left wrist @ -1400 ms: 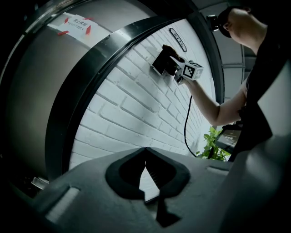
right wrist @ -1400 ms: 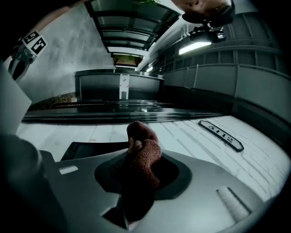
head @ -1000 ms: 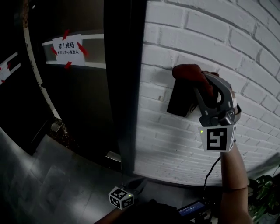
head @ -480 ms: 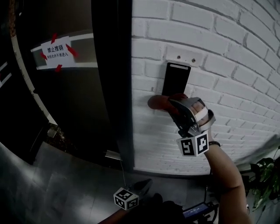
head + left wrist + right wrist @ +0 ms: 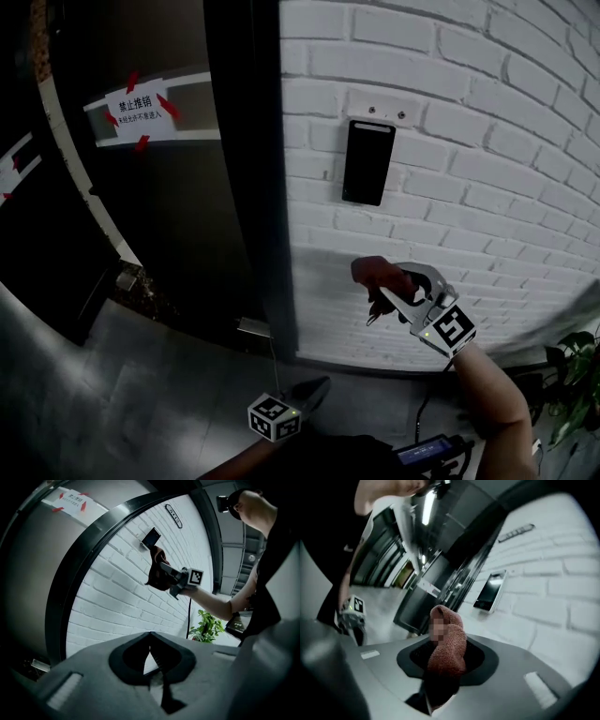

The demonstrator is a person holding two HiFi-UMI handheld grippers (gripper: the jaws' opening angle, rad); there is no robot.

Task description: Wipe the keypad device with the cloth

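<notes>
The keypad device [image 5: 366, 161] is a slim black panel fixed upright on the white brick wall [image 5: 487, 112]. It also shows in the left gripper view as the keypad device [image 5: 151, 538] and in the right gripper view as the keypad device [image 5: 490, 592]. My right gripper [image 5: 377, 281] hangs well below it, apart from it, shut on a red-brown cloth [image 5: 373, 272]. The bunched cloth [image 5: 448, 641] fills the jaws of the right gripper [image 5: 443, 667] and hides their tips. My left gripper [image 5: 314, 389] is low near the floor, shut and holding nothing.
A black door frame [image 5: 246, 169] stands left of the brick wall. Beyond it is a dark door with a paper notice [image 5: 141, 106] taped in red. A potted plant [image 5: 574, 375] is at the lower right. A small screen [image 5: 427, 452] and a cable lie near my body.
The right gripper with the cloth slid down over the keypad device, from its top to its lower edge, then dropped clear below it. The left gripper stayed low.
</notes>
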